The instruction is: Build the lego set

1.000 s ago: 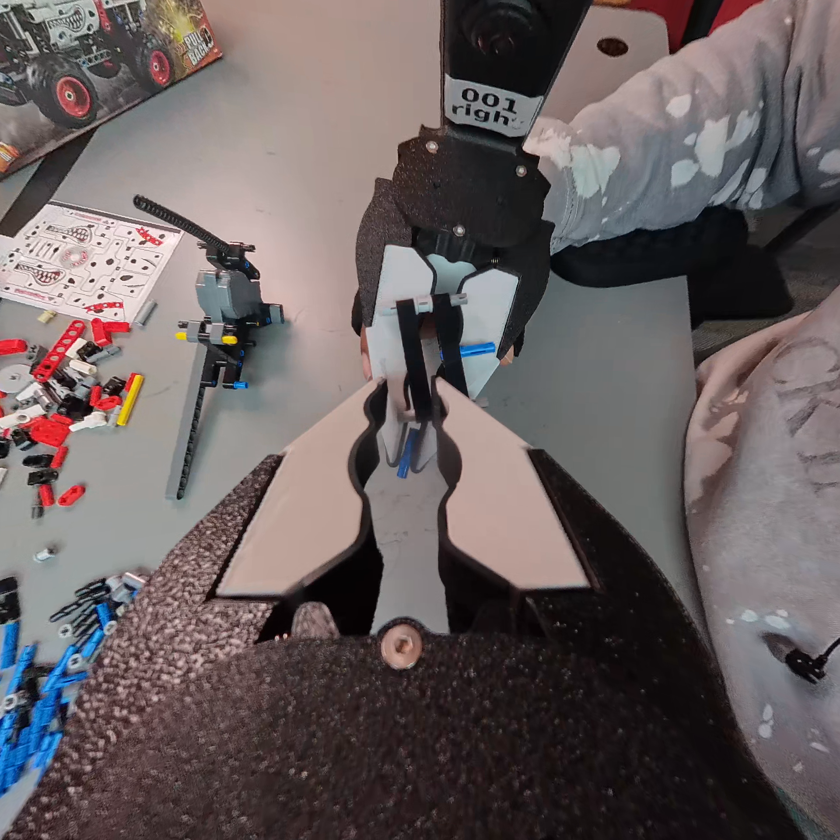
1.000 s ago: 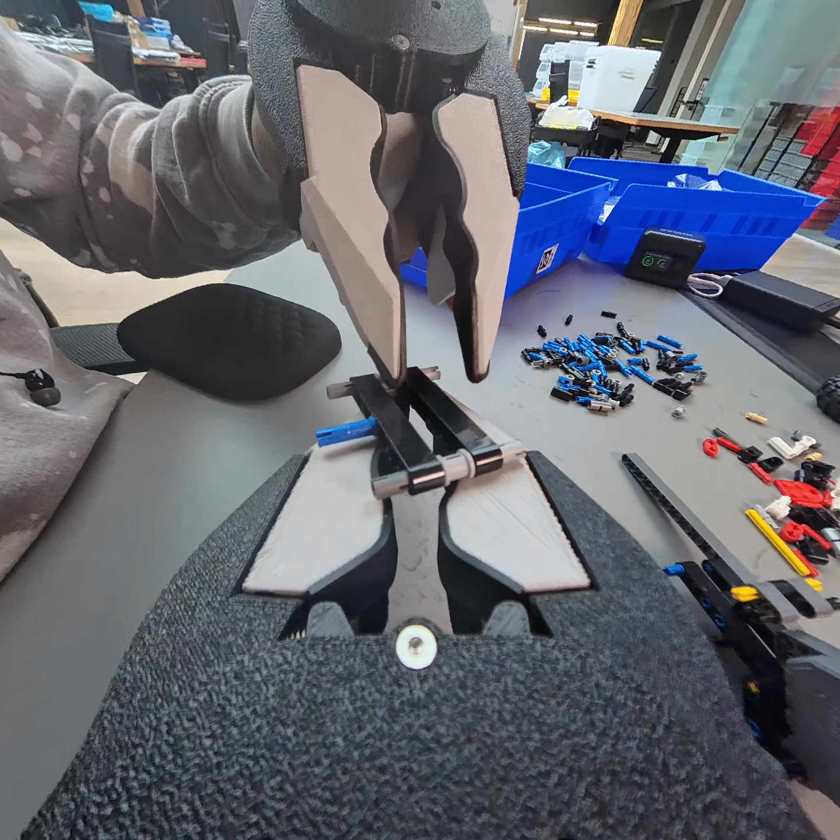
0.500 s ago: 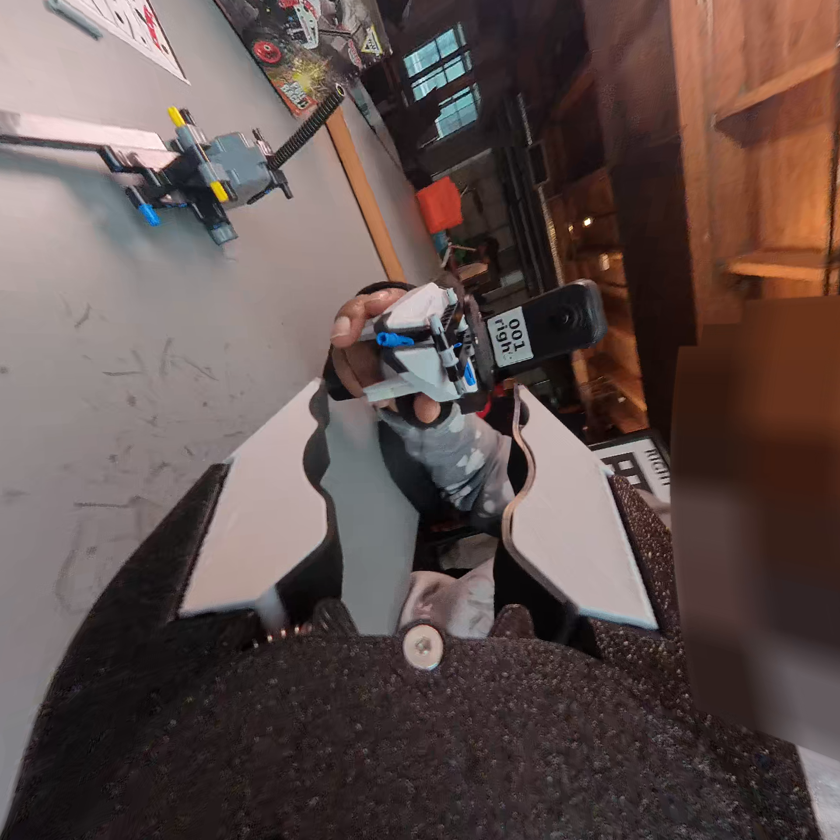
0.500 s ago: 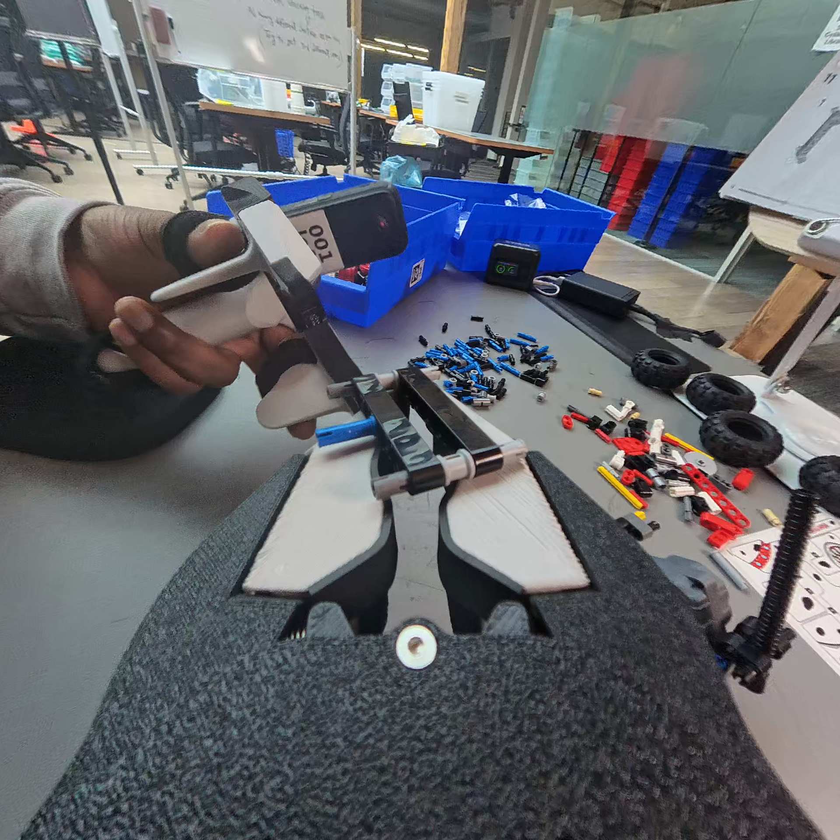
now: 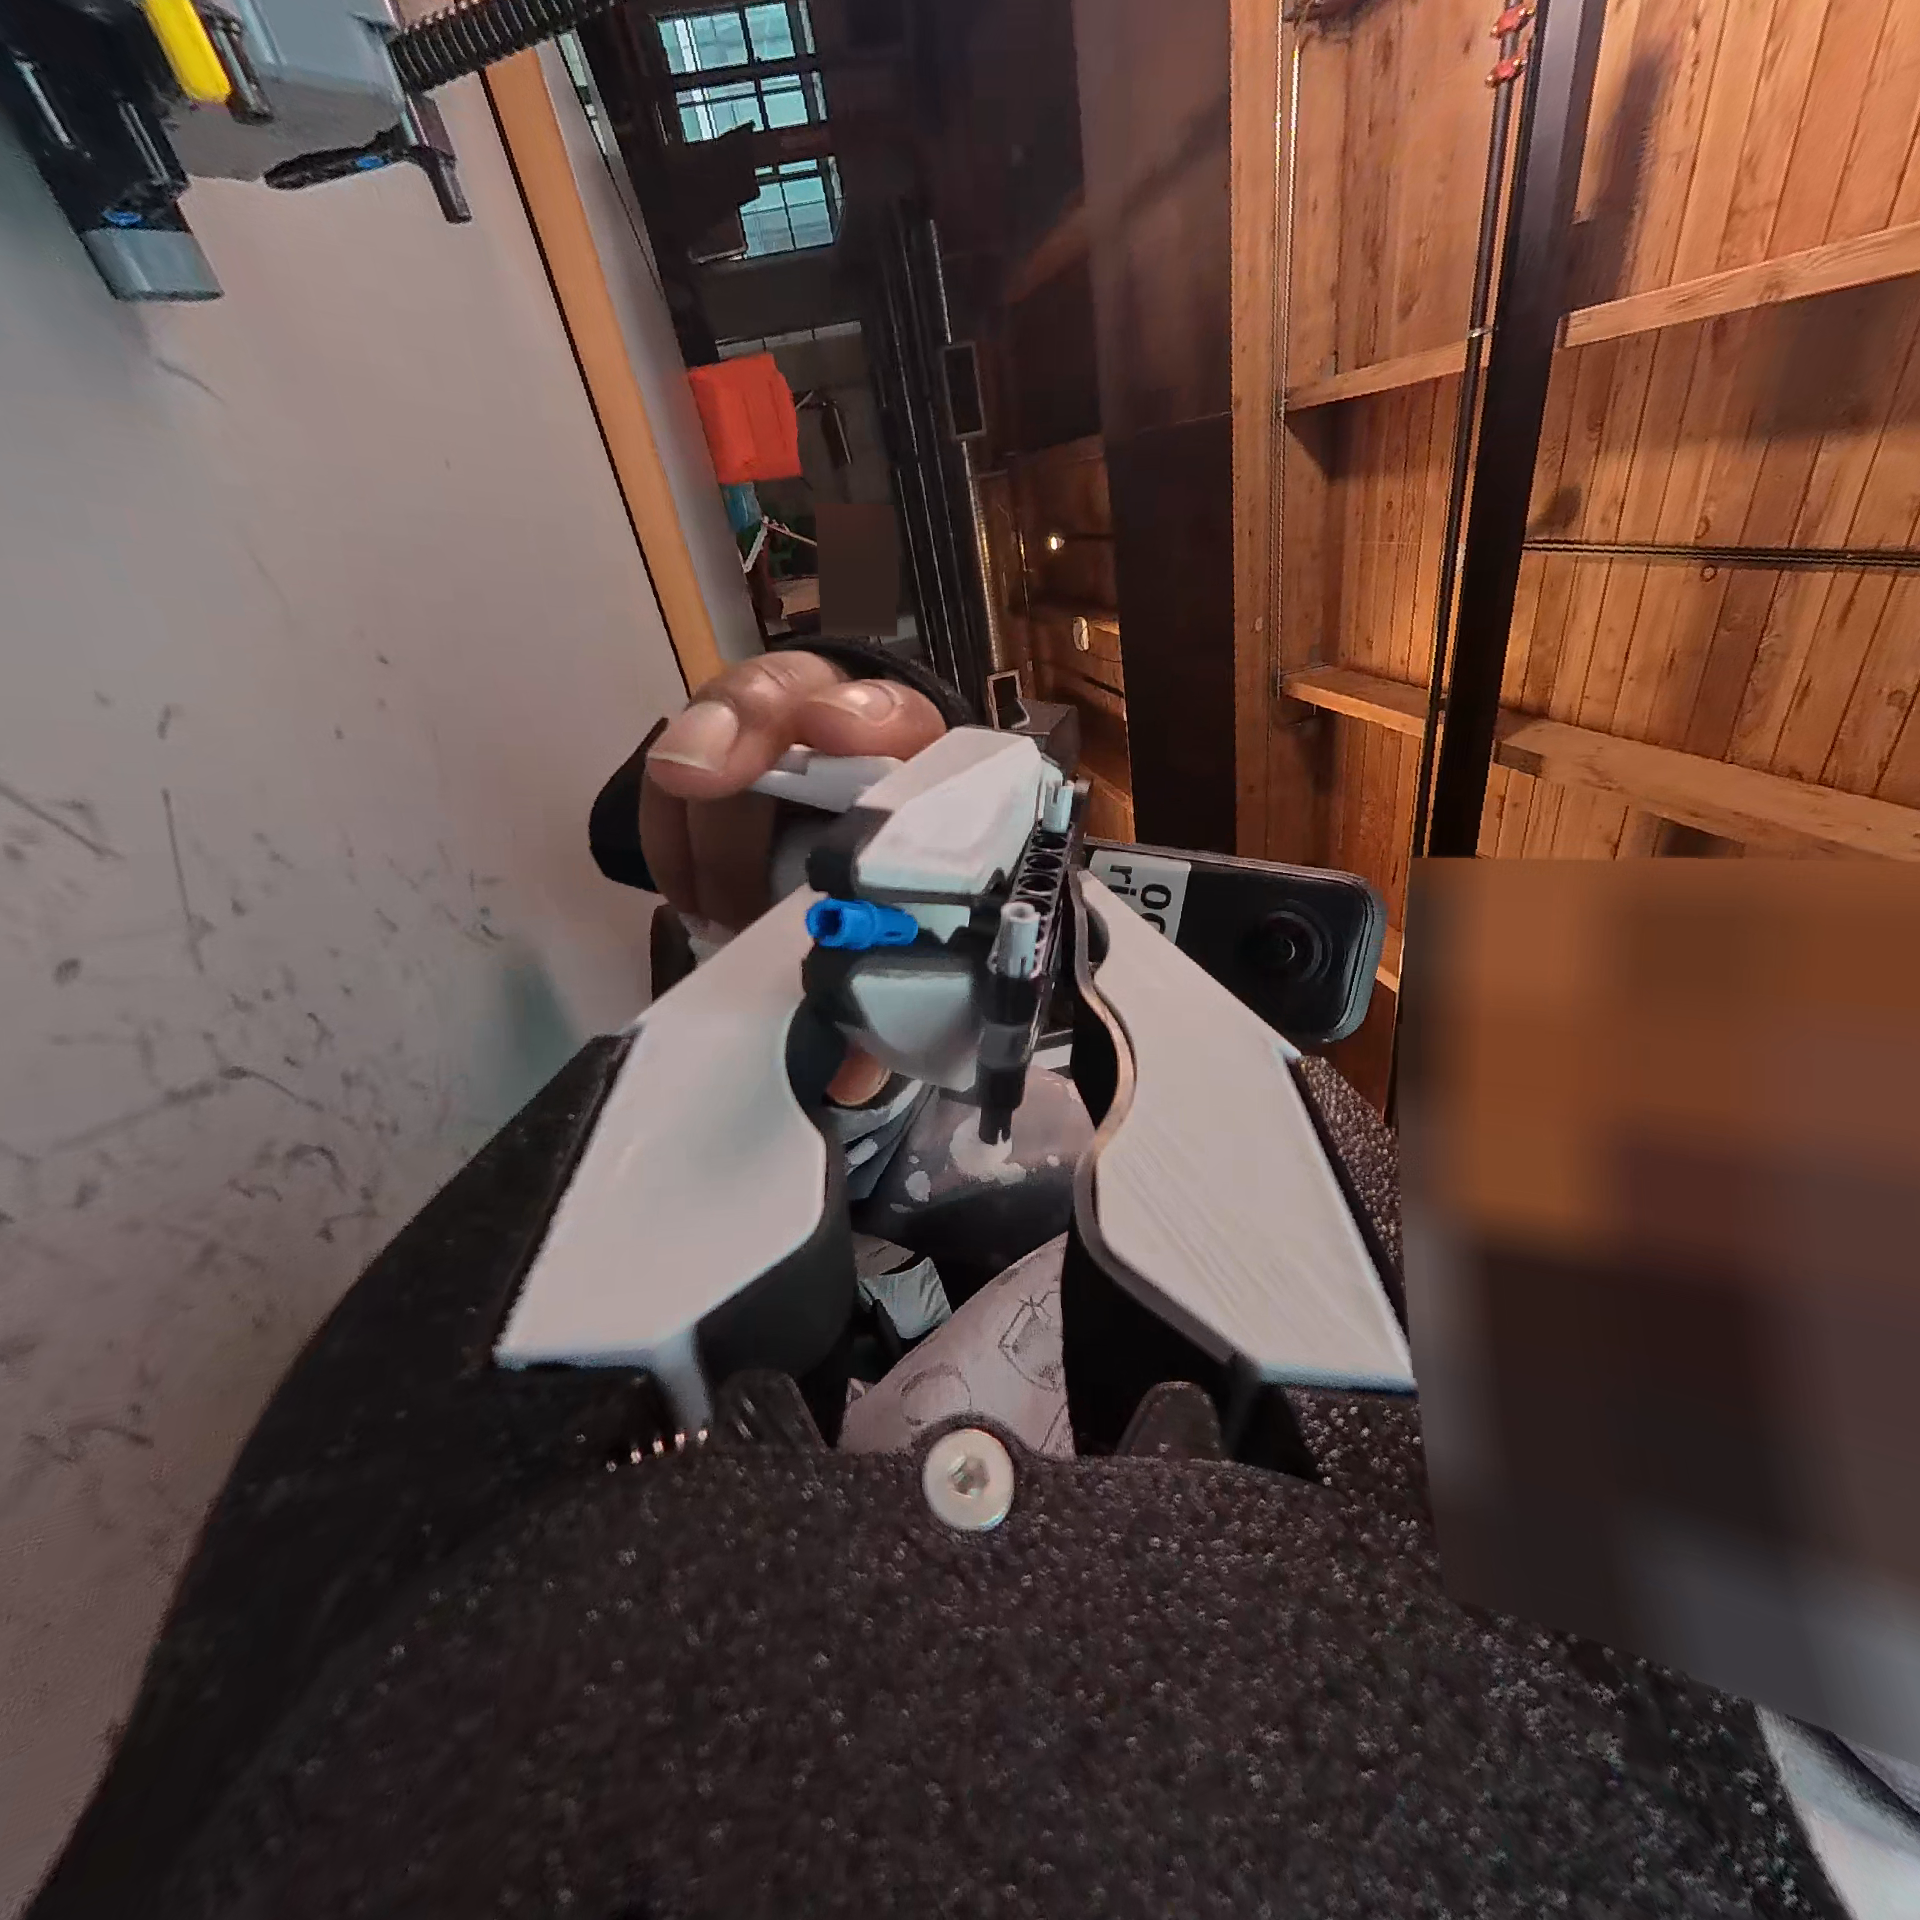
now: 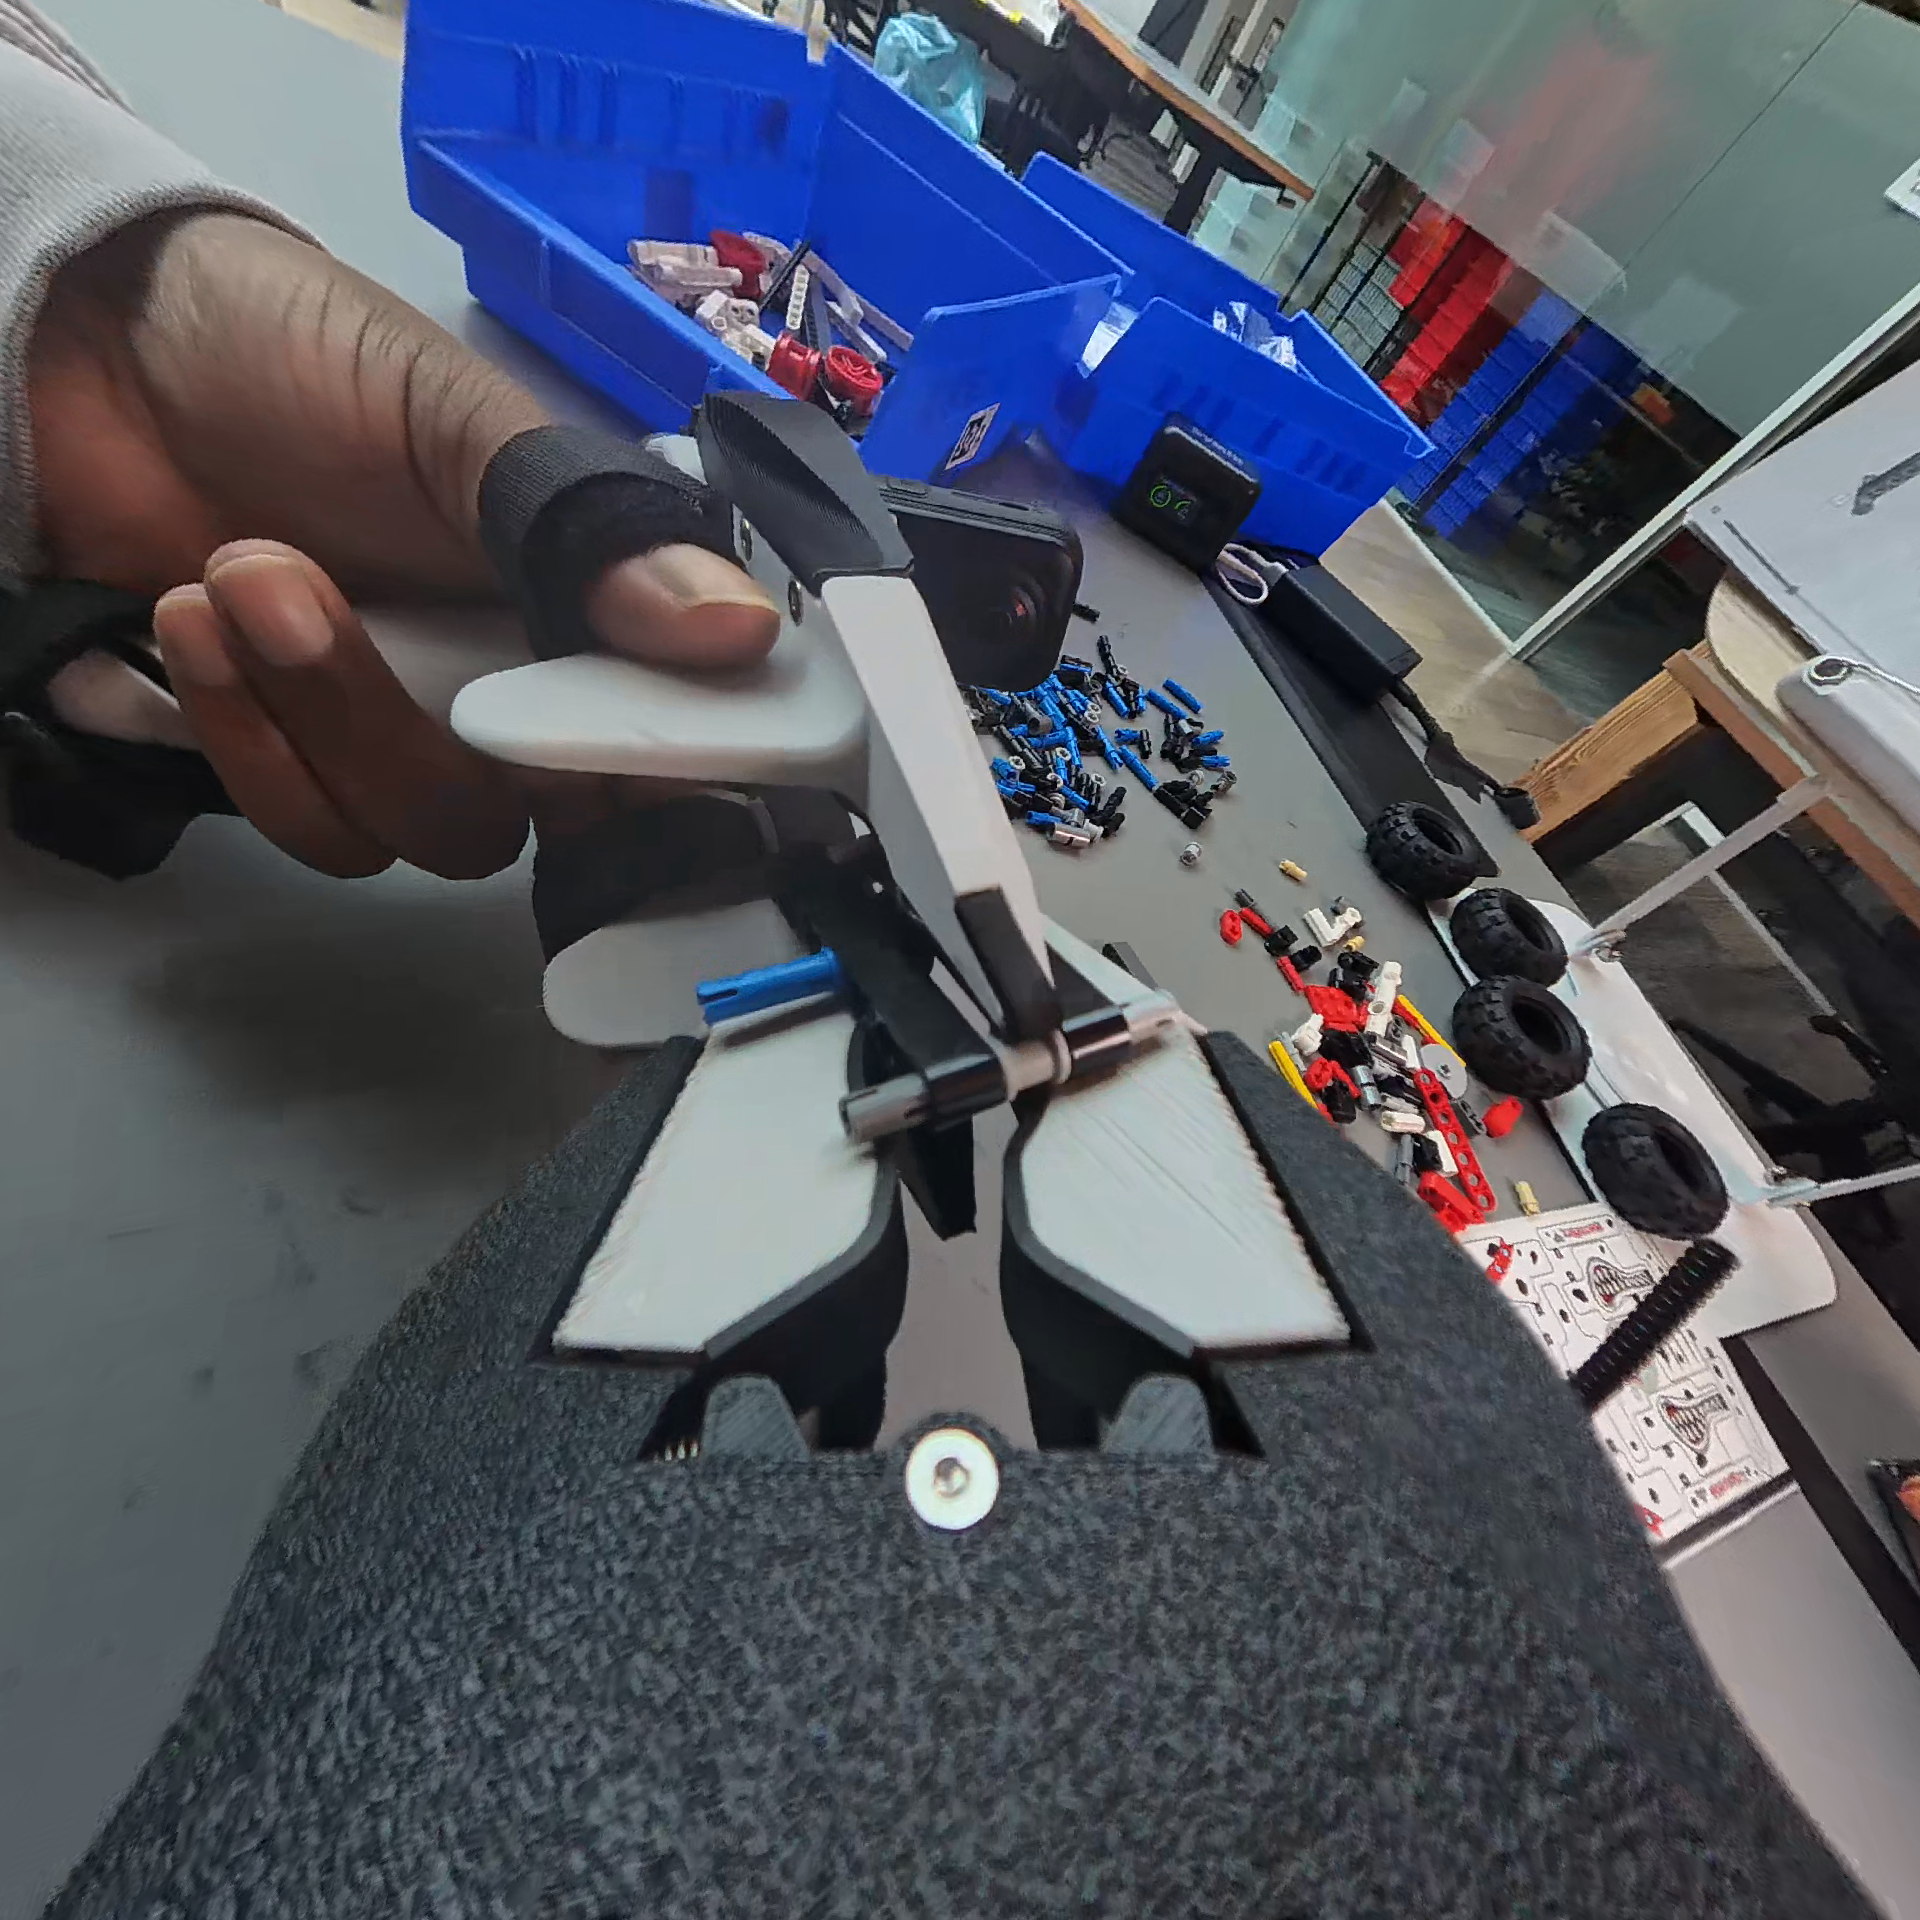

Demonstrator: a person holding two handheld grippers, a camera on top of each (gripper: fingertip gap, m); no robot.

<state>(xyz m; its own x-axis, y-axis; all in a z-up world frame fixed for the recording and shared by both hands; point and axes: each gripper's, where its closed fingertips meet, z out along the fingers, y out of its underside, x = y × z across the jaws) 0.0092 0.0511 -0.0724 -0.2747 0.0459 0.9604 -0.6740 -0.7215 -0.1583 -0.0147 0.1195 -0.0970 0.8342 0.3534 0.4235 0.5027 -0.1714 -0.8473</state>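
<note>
A grey table is carrying blue bins, a heap of blue and black pins, red, white and black pieces, four black tyres and a sticker sheet lying near its edge

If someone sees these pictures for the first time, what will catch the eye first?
Probably the small black Lego beam assembly with a blue pin, clamped at the tips of the right gripper in the middle of the right wrist view, with the left gripper open around it. Next, the four black rubber tyres lined up at the right of the grey table, beside a heap of red, black and white pieces. Behind stand bright blue plastic bins.
</note>
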